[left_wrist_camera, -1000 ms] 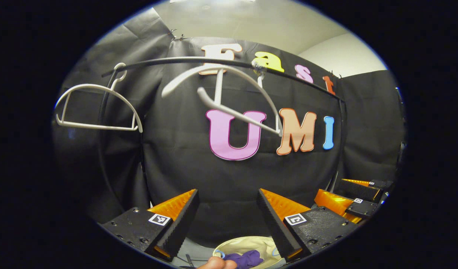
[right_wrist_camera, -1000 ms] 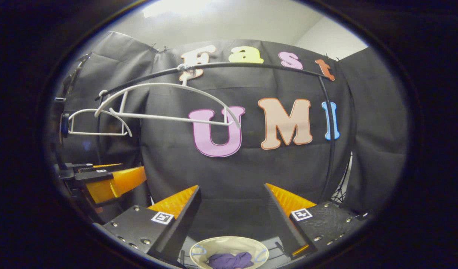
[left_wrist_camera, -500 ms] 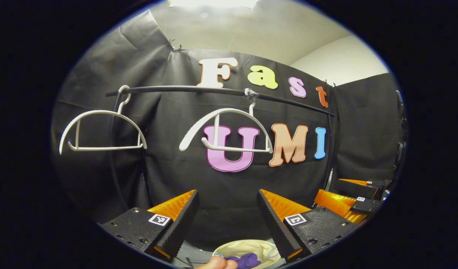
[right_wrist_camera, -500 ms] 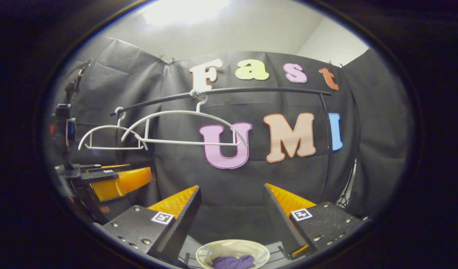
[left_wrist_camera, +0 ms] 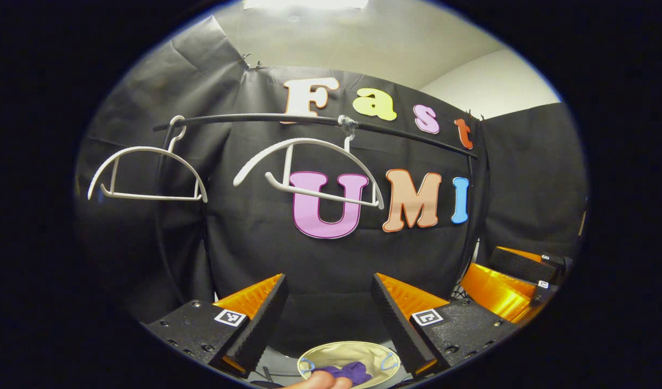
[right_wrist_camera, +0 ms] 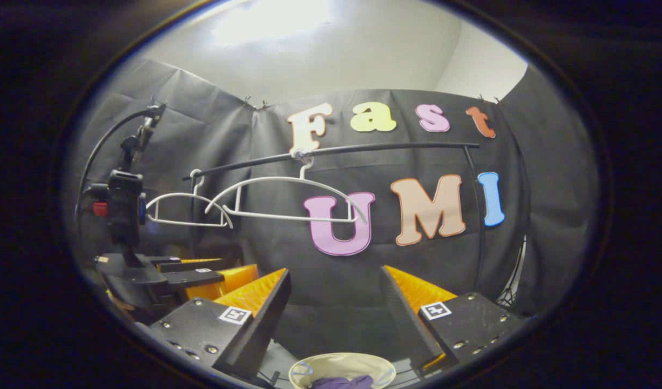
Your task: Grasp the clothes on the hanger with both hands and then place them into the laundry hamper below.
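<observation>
Left gripper (left_wrist_camera: 328, 316) and right gripper (right_wrist_camera: 336, 313) both spread, empty, right now tilted higher than before, purple clothes (left_wrist_camera: 344, 373) in laundry hamper (left_wrist_camera: 385, 359) at 6 o'clock, bare white hangers (left_wrist_camera: 309, 173) swinging on black rail (left_wrist_camera: 406, 138) at 12 o'clock.

Light comes from overhead: a ceiling lamp (right_wrist_camera: 271, 19) glares white and washes out the ceiling around it in the right gripper view. The black cloth wall (left_wrist_camera: 331, 259) stays dim, darker toward the left. Fisheye distortion bows the clothes rail (left_wrist_camera: 309, 121). Edges soften; the centre is sharp.
</observation>
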